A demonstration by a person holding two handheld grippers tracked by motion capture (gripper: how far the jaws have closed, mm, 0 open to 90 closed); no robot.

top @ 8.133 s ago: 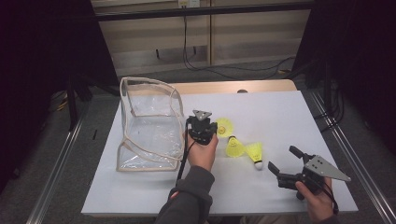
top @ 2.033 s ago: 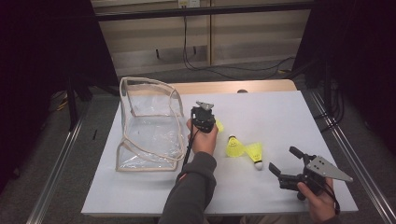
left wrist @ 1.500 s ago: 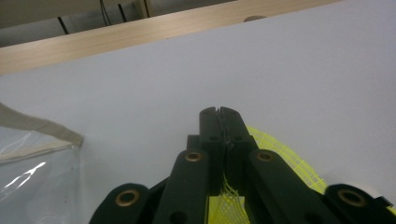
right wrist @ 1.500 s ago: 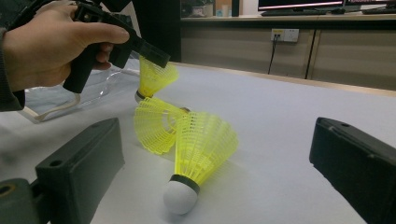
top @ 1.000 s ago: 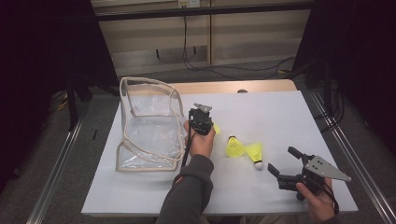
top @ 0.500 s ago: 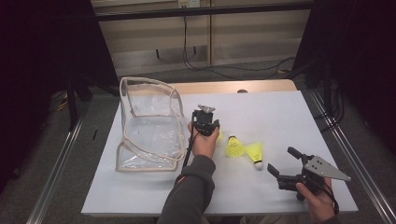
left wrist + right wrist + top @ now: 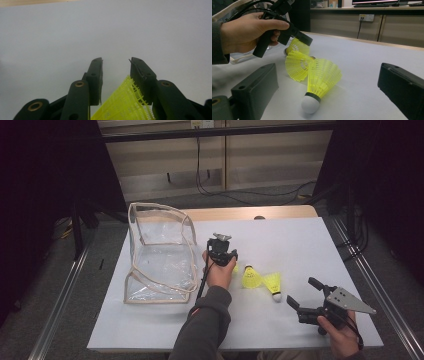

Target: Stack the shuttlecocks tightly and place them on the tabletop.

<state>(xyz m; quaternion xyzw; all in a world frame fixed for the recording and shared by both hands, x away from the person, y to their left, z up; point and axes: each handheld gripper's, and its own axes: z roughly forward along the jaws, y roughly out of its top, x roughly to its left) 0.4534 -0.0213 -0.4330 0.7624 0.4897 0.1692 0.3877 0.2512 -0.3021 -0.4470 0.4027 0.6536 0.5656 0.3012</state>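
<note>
Beside the clear pouch (image 7: 159, 265), the left gripper (image 7: 223, 254) hangs over 1 yellow shuttlecock (image 7: 235, 268); 2 more (image 7: 252, 277) lie right of it. Between its parted jaws, the skirt (image 7: 125, 102) touches just 1 pad, so closing could crush it or let it slip. Ahead of the right gripper (image 7: 332, 85), spread wide, nothing is held.

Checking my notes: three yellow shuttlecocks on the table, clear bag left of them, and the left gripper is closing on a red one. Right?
Not red. The shuttlecock between the left gripper jaws is yellow, as the left gripper view shows. The rest stands: clear bag lies left of them.
</note>
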